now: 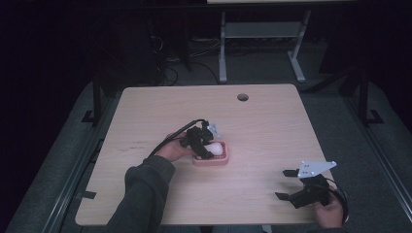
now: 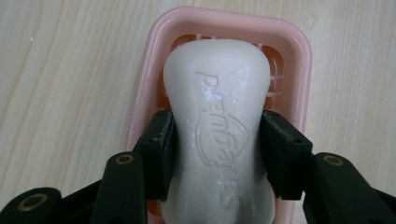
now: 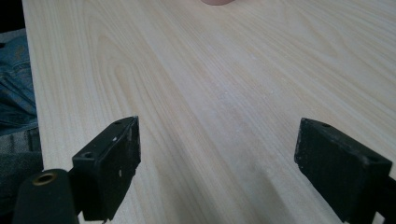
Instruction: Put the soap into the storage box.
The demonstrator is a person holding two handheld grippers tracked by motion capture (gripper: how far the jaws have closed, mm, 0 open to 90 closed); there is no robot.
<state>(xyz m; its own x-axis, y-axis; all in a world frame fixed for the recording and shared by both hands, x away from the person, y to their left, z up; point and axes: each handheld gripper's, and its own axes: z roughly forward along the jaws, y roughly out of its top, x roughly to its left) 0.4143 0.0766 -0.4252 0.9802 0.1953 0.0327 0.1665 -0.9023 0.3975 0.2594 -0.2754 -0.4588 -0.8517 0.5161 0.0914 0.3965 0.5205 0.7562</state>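
Pinching a white bar of soap [image 2: 218, 140] at its narrow waist, the left gripper [image 1: 200, 143] holds it over the pink soap dish [image 2: 154, 70], a little toward seven o'clock from the middle of the table [image 1: 272, 126]. Both black pads press flat against the bar's sides, which probably gives the firmest hold on something so smooth and rounded. From the left gripper view the bar runs lengthwise along the dish, its far end at twelve o'clock over the slotted floor; whether it already rests there or sits just above, I cannot tell. Lining it up this way lets it settle inside the rim instead of riding on it. The right gripper [image 1: 289, 185] waits well apart near the table's five o'clock corner, jaws spread wide with nothing between them, likely parked clear of the work.
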